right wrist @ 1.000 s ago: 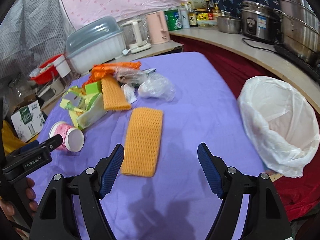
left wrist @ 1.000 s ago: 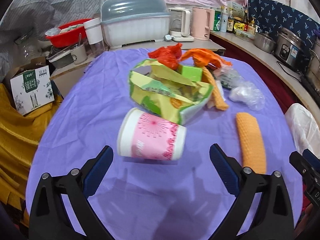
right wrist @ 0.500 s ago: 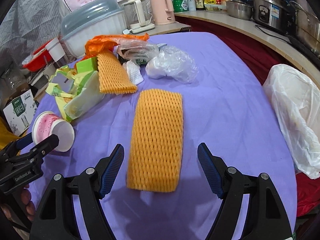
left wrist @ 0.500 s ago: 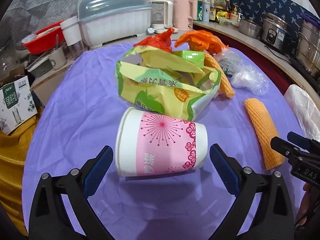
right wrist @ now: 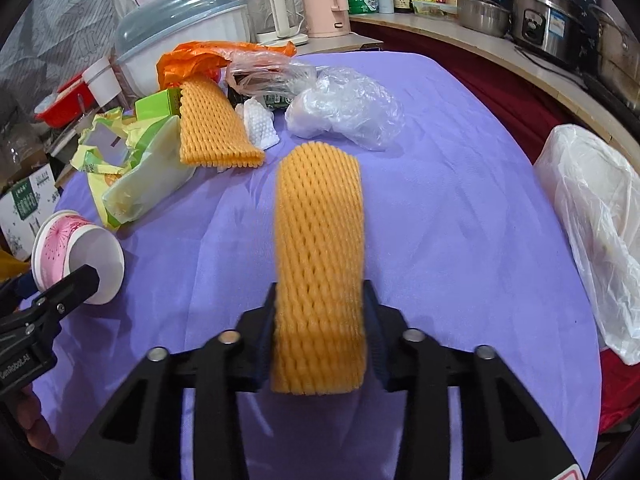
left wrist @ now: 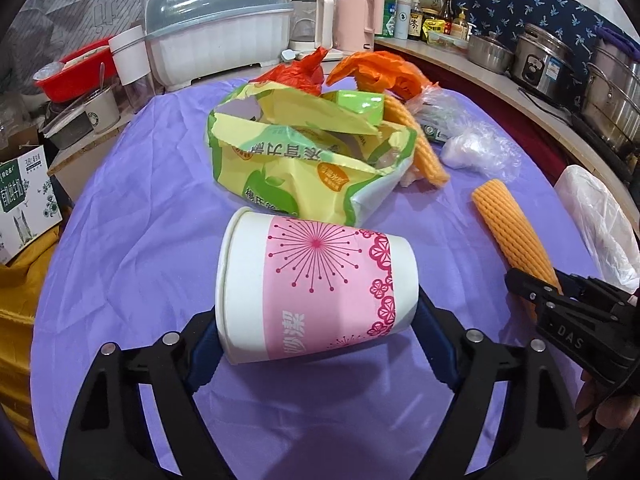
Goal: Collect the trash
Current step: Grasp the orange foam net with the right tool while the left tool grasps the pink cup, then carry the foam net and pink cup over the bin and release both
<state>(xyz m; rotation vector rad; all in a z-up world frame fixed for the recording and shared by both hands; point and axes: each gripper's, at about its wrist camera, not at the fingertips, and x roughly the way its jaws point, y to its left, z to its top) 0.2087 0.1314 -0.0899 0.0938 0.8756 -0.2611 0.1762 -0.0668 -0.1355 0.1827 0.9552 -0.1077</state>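
A home kitchen: rice cooker, kettle, sauce bottles

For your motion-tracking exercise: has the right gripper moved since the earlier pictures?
Yes. The right gripper has come forward and down over the foam net, its jaws just closing on it, nearer the clear bag.

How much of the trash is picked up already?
None looks binned yet: the white bag beside the table shows nothing inside. In hand: the left gripper has just been closing around the paper cup, and the right gripper has just closed on the orange foam net. Left over: the yellow wrapper, orange bags, another foam net and clear plastic.
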